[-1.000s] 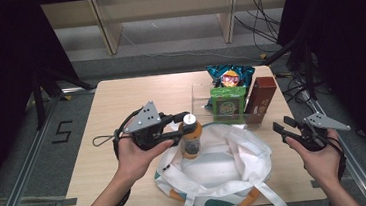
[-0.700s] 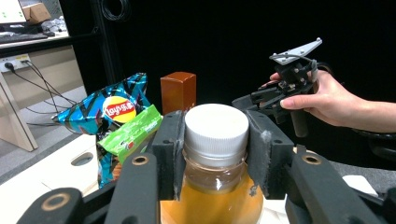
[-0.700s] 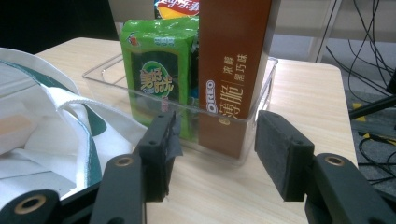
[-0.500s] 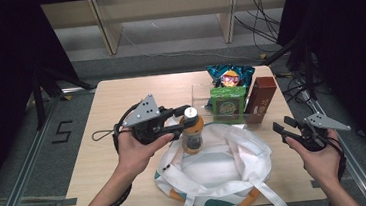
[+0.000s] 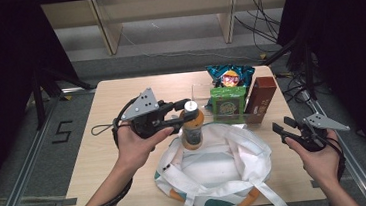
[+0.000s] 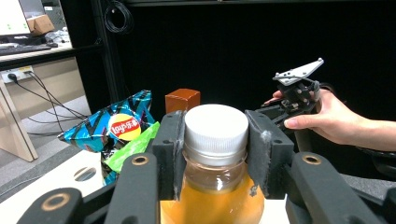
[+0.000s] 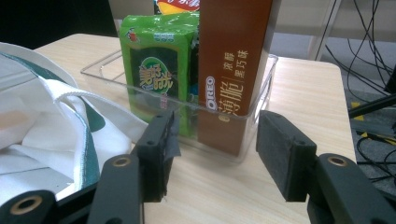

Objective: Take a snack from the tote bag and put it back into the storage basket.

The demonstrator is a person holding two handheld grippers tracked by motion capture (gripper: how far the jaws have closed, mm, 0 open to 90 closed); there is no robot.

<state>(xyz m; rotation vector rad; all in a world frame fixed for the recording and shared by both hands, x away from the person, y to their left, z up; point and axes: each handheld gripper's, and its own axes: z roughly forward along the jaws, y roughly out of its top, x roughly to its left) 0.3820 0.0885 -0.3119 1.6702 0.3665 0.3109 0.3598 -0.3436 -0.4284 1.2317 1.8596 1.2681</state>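
the left gripper (image 5: 179, 116) has its jaws pinching the bottle (image 5: 192, 130) at the neck, just under the white cap (image 6: 215, 127); the pads press on both sides. the bottle hangs upright over the far rim of the white bag (image 5: 217, 168) on the table (image 5: 100, 155), its base at the bag's opening. it looks full of orange drink, so likely heavy for its size, with stiff, smooth plastic that could slip; the ridge under the cap is probably the safest hold. the right gripper (image 5: 286, 131) hovers by the table's right edge with jaws spread and empty, facing the clear tray (image 7: 252, 126) with its brown box (image 7: 231, 65) and green pack (image 7: 156, 60).
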